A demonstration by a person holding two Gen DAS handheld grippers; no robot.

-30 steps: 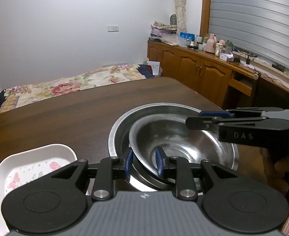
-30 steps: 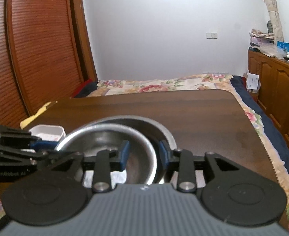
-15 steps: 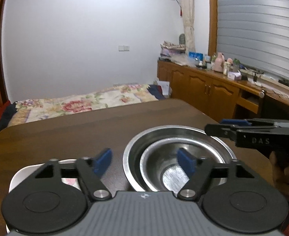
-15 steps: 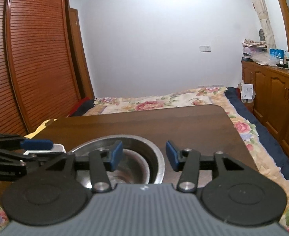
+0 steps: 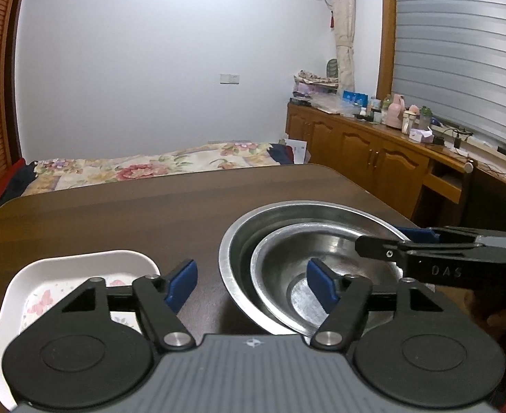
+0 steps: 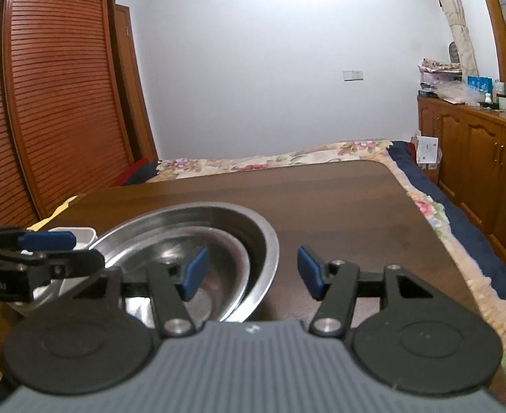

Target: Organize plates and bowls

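A small steel bowl sits nested inside a larger steel bowl on the dark wooden table. A white square plate with a flower print lies to their left. My left gripper is open and empty, raised near the bowls' front left rim. My right gripper is open and empty above the right rim of the large bowl; the small bowl shows inside it. The right gripper also shows in the left wrist view, and the left one in the right wrist view.
The table's right edge borders a bed with a floral cover. Wooden cabinets with clutter on top stand at the right. A slatted wardrobe stands at the left.
Both grippers let go of the small bowl, which now rests in the large bowl. Both opened wide and pulled back and up.
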